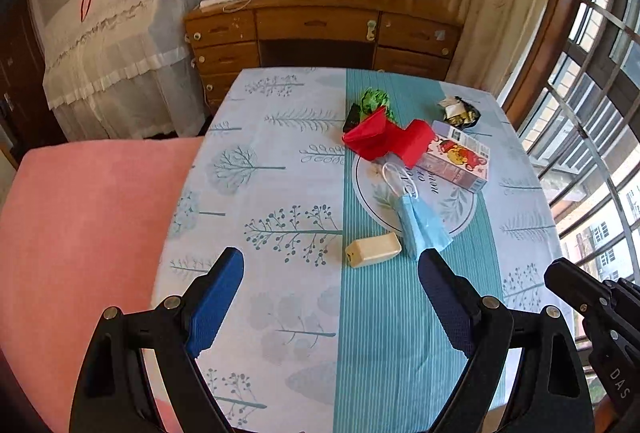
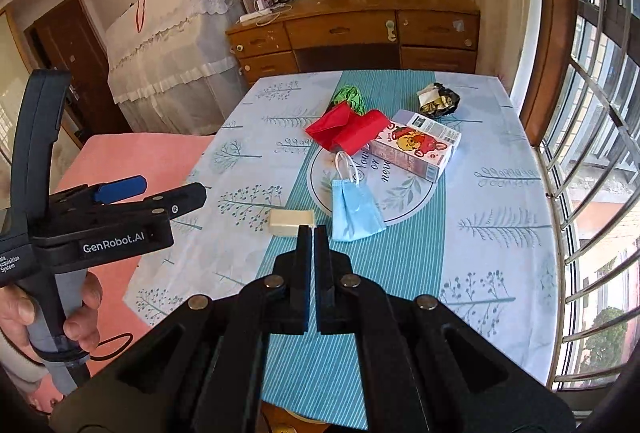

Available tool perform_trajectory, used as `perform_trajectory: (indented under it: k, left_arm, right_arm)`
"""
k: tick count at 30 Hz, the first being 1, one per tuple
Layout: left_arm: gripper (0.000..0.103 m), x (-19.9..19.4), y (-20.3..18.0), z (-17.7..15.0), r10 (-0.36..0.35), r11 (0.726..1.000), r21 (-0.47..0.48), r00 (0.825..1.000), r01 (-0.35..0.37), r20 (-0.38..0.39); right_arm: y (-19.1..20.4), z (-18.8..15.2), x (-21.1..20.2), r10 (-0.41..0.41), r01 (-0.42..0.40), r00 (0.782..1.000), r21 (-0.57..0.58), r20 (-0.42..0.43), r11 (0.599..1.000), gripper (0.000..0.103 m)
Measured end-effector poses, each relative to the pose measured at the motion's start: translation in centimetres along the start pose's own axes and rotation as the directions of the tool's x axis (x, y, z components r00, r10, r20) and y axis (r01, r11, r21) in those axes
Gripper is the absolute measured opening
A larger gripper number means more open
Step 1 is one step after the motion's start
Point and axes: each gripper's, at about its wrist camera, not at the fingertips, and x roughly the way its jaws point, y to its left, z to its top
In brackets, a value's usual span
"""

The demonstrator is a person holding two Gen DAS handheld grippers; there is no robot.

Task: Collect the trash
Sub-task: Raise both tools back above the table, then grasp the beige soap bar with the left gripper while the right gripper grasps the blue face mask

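Trash lies on the table: a cream block [image 1: 373, 250] [image 2: 291, 222], a blue face mask [image 1: 422, 226] [image 2: 355, 209], a red bag [image 1: 390, 142] [image 2: 346, 131], a cartoon carton [image 1: 458, 161] [image 2: 418, 147], a green wrapper [image 1: 374, 101] [image 2: 350, 96] and a dark crumpled wrapper [image 1: 460, 111] [image 2: 438, 101]. My left gripper [image 1: 332, 265] is open and empty above the near table, the block just beyond its fingers. My right gripper [image 2: 312, 233] is shut and empty, tips just in front of the block; the left gripper [image 2: 152, 193] shows beside it.
The table wears a blue tree-print cloth [image 1: 280, 161] with a teal striped runner [image 2: 352, 313]. A pink chair [image 1: 80, 233] stands at its left. A wooden desk [image 1: 320, 25] is behind, barred windows [image 2: 592, 153] on the right.
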Motion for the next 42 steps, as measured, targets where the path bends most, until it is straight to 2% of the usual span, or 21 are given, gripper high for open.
perform_trajectory:
  k: [1,3,4,5,10,13,16,18,20,23,29,34,35,37,38,39,42]
  left_arm:
    - [0.090,1.8,-0.1,0.4,0.005,1.000,-0.017,1.000,-0.005,-0.022]
    - [0.090,5.7,-0.5,1.4,0.012,0.998,-0.060,0.997,-0.017,-0.080]
    - [0.090,7.5,-0.6,1.7,0.010,0.997,-0.081,0.994,-0.018,-0.105]
    - [0.090,9.5,-0.7,2.2,0.004,0.994,-0.111,0.990,-0.019,-0.138]
    - [0.090,15.8,-0.6,2.6,0.009,0.978,-0.199,0.975,-0.054,-0.220]
    - [0.090,17.6,0.0,2.3,0.007,0.969,-0.236,0.967,-0.069,-0.254]
    - [0.090,18.8,0.6,2.2,0.016,0.963,-0.254,0.961,-0.089,-0.276]
    - [0.090,19.0,1.0,2.2,0.013,0.960,-0.264,0.960,-0.090,-0.280]
    - [0.090,18.9,1.2,2.1,0.001,0.959,-0.273,0.960,-0.080,-0.281]
    - [0.090,18.7,0.8,1.9,-0.039,0.964,-0.264,0.958,-0.040,-0.285]
    - [0.092,18.7,-2.0,0.9,-0.123,0.977,-0.206,0.937,0.056,-0.327]
    - [0.091,20.5,-4.0,0.0,-0.082,0.988,-0.156,0.921,0.023,-0.381]
    - [0.090,20.9,-4.1,-0.1,-0.067,0.987,-0.158,0.919,0.005,-0.390]
    - [0.074,21.4,-4.3,-0.2,-0.043,0.986,-0.165,0.919,-0.024,-0.391]
    - [0.074,21.4,-4.4,-0.2,-0.032,0.986,-0.164,0.922,-0.034,-0.386]
    - [0.067,21.4,-4.5,-0.2,-0.024,0.987,-0.159,0.926,-0.040,-0.377]
    - [0.064,21.1,-4.9,-0.2,-0.016,0.987,-0.152,0.930,-0.043,-0.368]
  right_arm:
    - [-0.6,0.5,1.6,0.007,-0.007,1.000,0.001,-0.022,1.000,0.006]
    - [-1.7,1.5,5.5,0.011,-0.011,0.997,-0.010,-0.071,1.000,0.034]
    - [-2.0,1.8,7.2,0.008,-0.009,0.996,-0.019,-0.090,1.000,0.059]
    - [-2.4,1.9,9.0,0.011,-0.014,0.994,-0.029,-0.105,0.999,0.061]
    - [-4.1,1.7,17.9,0.008,-0.026,0.977,-0.082,-0.211,0.996,0.061]
    - [-4.6,1.3,21.1,0.018,-0.043,0.965,-0.092,-0.263,0.995,0.061]
    - [-5.0,0.8,23.4,-0.015,-0.023,0.956,-0.127,-0.293,0.992,0.062]
    - [-5.0,0.6,23.8,-0.029,-0.015,0.965,-0.165,-0.262,0.986,0.054]
    - [-5.2,0.6,24.2,-0.054,0.004,0.967,-0.198,-0.249,0.980,0.035]
    - [-6.7,1.2,24.8,-0.036,-0.007,0.969,-0.172,-0.244,0.985,0.018]
    - [-9.6,2.2,25.0,0.018,-0.039,0.964,-0.074,-0.265,0.996,0.014]
    - [-11.0,2.0,25.1,0.043,-0.060,0.959,-0.053,-0.280,0.997,0.014]
    - [-11.1,1.8,25.1,0.045,-0.063,0.959,-0.055,-0.281,0.996,0.014]
    - [-10.9,1.8,24.9,0.049,-0.069,0.958,-0.060,-0.282,0.996,0.013]
    - [-11.0,1.6,24.6,0.052,-0.072,0.958,-0.059,-0.281,0.996,0.012]
    - [-11.1,1.4,24.5,0.059,-0.077,0.958,-0.054,-0.282,0.996,0.012]
    - [-10.8,0.9,23.2,0.069,-0.085,0.958,-0.047,-0.277,0.995,0.009]
